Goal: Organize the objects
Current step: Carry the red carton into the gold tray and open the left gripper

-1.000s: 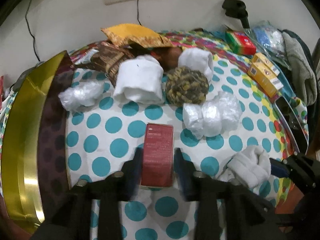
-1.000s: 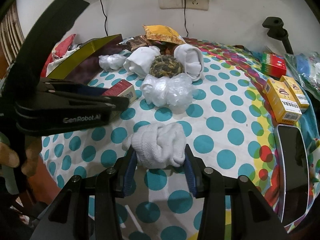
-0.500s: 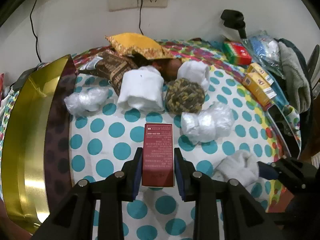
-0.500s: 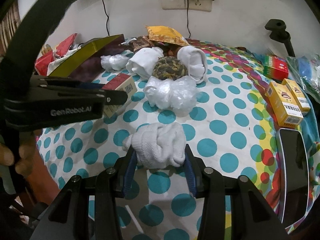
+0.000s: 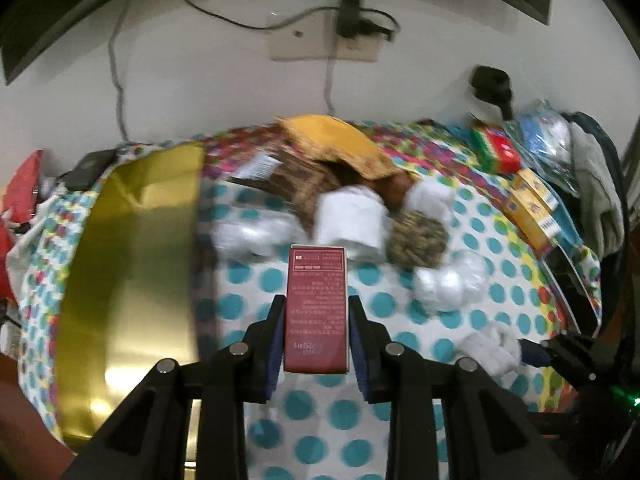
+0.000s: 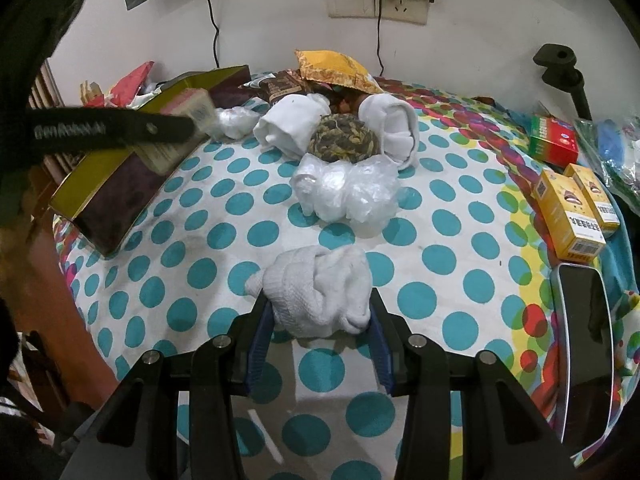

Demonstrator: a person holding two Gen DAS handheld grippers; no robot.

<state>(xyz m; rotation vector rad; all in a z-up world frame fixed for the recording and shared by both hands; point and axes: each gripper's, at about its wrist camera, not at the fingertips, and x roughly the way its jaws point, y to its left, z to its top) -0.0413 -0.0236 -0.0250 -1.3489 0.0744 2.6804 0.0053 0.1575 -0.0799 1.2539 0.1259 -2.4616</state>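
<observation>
My left gripper [image 5: 316, 332] is shut on a dark red box [image 5: 316, 308] and holds it in the air above the dotted tablecloth [image 5: 328, 408], next to the open gold box [image 5: 132, 272] on the left. In the right wrist view the left gripper [image 6: 176, 130] hangs over that gold box [image 6: 116, 192] with the red box [image 6: 180, 136] in it. My right gripper [image 6: 320, 316] is shut on a white rolled sock [image 6: 316, 288] resting on the cloth.
A pile at the back holds white rolls [image 6: 292, 128], a patterned ball [image 6: 344, 140], clear plastic bags [image 6: 348, 192] and snack packets [image 6: 332, 70]. Yellow boxes [image 6: 572, 208], a red-green box [image 6: 554, 142] and a phone [image 6: 584, 336] lie along the right edge.
My left gripper has lifted the red box off the cloth and carried it left toward the gold box. The right gripper stays shut on the sock in place.
</observation>
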